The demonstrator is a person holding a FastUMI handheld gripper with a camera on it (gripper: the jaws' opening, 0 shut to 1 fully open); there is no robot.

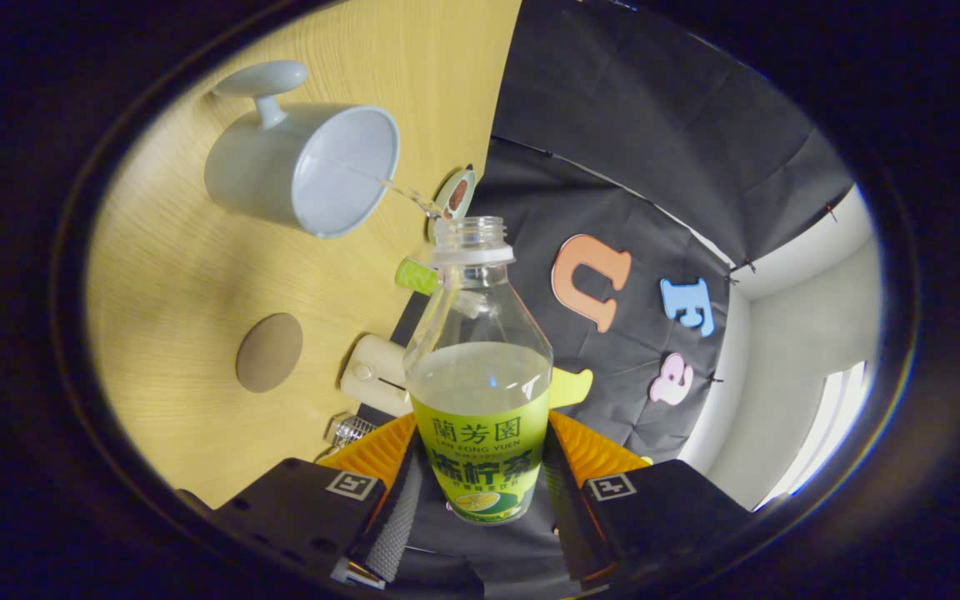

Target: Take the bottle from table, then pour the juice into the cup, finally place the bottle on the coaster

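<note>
midway through the task, the gripper (480, 492) grasps a bottle (480, 392) between its two fingers, both pressing on the labelled lower body. the view is tilted with the bottle, and a thin stream of juice (405, 193) runs from the open neck into a pale cup (305, 167) standing on the wooden table (172, 275) beyond the fingers. picking up looks done and pouring is under way; a good deal of juice remains in the bottle. placing is left: a round brown coaster (269, 352) lies bare on the table, apart from the cup.
</note>
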